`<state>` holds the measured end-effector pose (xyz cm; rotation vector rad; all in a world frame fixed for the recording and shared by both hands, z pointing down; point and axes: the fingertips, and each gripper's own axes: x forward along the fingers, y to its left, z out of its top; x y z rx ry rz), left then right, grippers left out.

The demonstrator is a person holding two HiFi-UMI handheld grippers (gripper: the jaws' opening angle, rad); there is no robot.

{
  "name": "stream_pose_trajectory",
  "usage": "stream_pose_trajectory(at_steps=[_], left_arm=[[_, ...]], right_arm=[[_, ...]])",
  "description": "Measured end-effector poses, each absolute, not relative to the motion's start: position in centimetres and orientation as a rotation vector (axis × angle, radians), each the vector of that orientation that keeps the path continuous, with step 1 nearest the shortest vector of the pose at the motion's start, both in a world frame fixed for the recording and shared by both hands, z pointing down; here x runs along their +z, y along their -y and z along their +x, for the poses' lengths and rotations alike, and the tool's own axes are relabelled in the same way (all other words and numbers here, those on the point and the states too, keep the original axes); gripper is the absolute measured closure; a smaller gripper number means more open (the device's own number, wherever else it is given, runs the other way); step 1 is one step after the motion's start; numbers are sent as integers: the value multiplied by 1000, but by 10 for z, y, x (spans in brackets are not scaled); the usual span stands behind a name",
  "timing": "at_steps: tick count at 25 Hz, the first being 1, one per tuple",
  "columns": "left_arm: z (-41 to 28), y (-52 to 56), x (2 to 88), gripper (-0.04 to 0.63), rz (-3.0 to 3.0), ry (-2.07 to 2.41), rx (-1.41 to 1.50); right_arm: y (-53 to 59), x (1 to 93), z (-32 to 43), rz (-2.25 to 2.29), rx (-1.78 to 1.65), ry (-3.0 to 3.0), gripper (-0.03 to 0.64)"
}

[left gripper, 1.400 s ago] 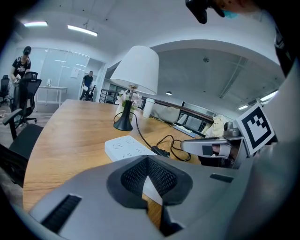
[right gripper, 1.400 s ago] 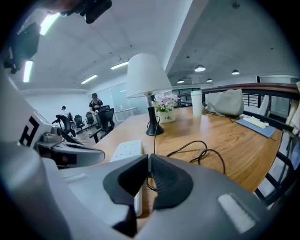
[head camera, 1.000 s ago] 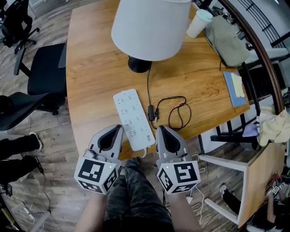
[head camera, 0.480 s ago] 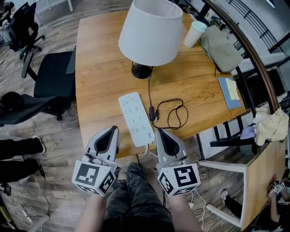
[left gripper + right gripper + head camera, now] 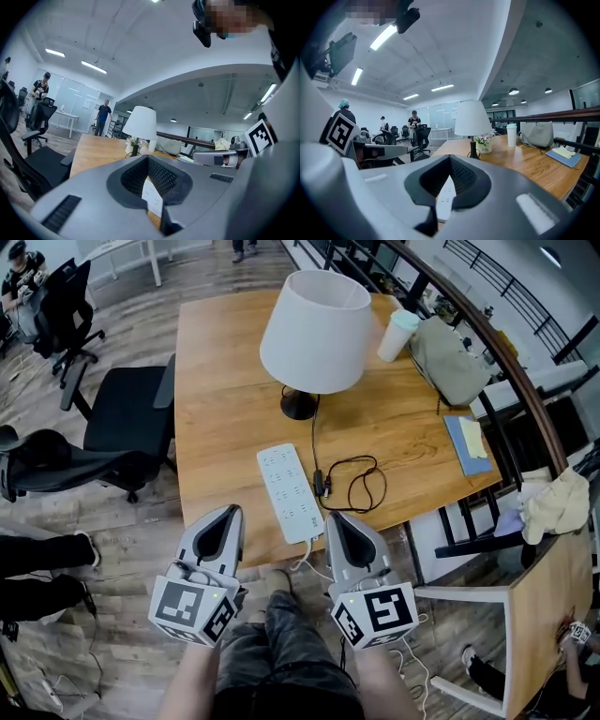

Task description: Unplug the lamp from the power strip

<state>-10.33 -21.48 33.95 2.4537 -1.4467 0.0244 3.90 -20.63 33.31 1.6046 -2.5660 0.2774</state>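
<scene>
A lamp [image 5: 317, 329] with a white shade stands mid-table on a black base. Its black cord [image 5: 361, 486] runs toward me, coils, and ends in a black plug [image 5: 320, 482] at the right edge of the white power strip [image 5: 289, 491]; whether it sits in a socket I cannot tell. My left gripper [image 5: 232, 510] and right gripper [image 5: 334, 517] hover just short of the table's near edge, either side of the strip's near end, both shut and empty. The left gripper view shows the strip [image 5: 152, 197] past the gripper [image 5: 149, 158]; the right gripper view shows the strip [image 5: 446, 197] past the gripper [image 5: 451, 157].
A lidded cup [image 5: 398, 334], a grey bag [image 5: 448, 357] and a blue notebook [image 5: 467, 444] sit along the wooden table's [image 5: 225, 381] right side. Black office chairs [image 5: 122, 413] stand to the left, a white-framed table [image 5: 525, 606] at lower right. People stand in the far room.
The table, lamp and strip have slid up and to the right in the head view and look smaller. Both grippers stay shut and now sit just off the table's near edge.
</scene>
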Motion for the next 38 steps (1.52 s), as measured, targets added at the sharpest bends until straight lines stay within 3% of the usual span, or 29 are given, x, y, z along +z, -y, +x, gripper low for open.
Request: stream_pose_trajectory(at_steps=[38], left_arm=[[-163, 177, 248, 598, 2537, 1573, -202]], right_arm=[[161, 229, 32, 1639, -59, 2658, 609]])
